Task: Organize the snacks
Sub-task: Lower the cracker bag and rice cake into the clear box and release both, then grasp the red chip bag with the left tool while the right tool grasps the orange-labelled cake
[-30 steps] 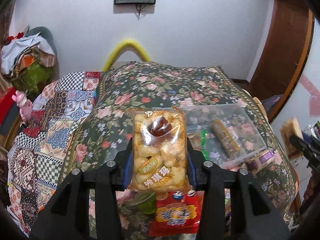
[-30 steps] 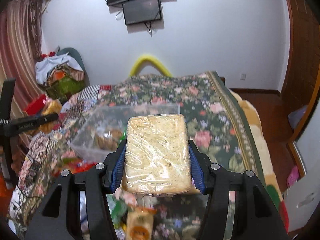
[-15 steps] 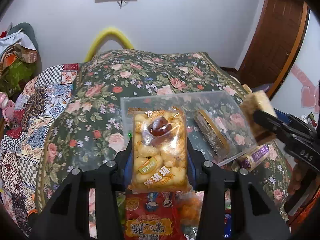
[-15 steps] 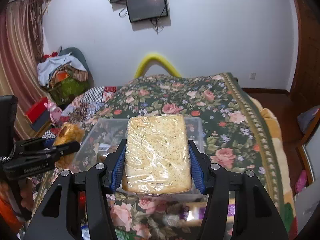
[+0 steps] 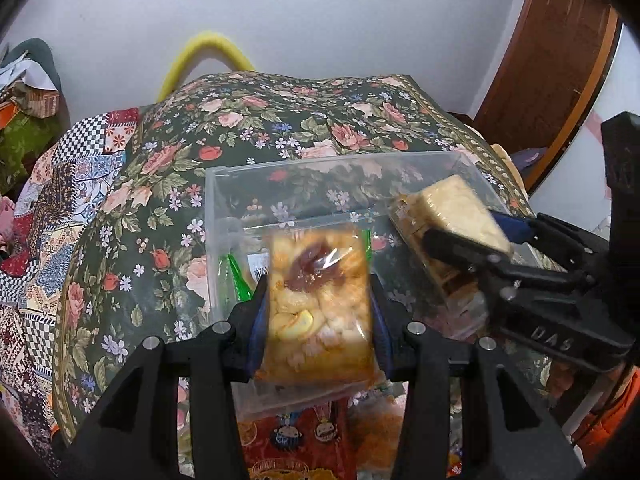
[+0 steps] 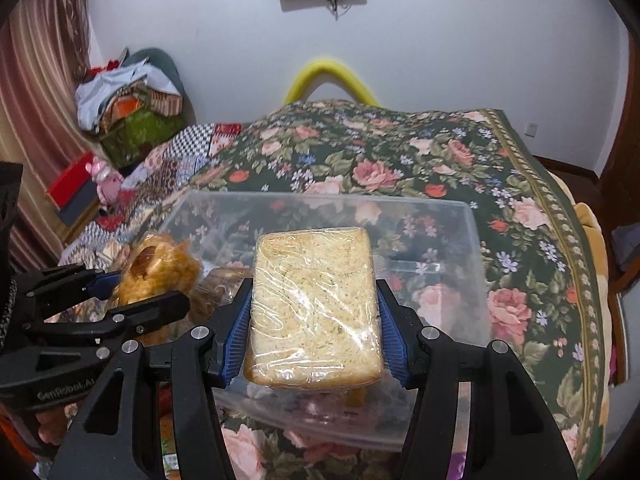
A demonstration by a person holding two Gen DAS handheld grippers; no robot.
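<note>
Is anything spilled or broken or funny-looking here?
Nothing looks spilled or torn. The left gripper holds a sealed yellow puffed-snack bag, and the right gripper holds a plastic-wrapped pale cracker block, both over the clear plastic bin. A few snack packets lie loose on the floral blanket.

L gripper [image 5: 318, 300] and R gripper [image 6: 314, 312] are held side by side, close together, both aimed fwd, each w/ jaws clamped on a wrapped pkg.

Right gripper [image 6: 316, 312] clamps wrapped bread [image 6: 314, 308] — over clear bin [image 6: 468, 240].
</note>
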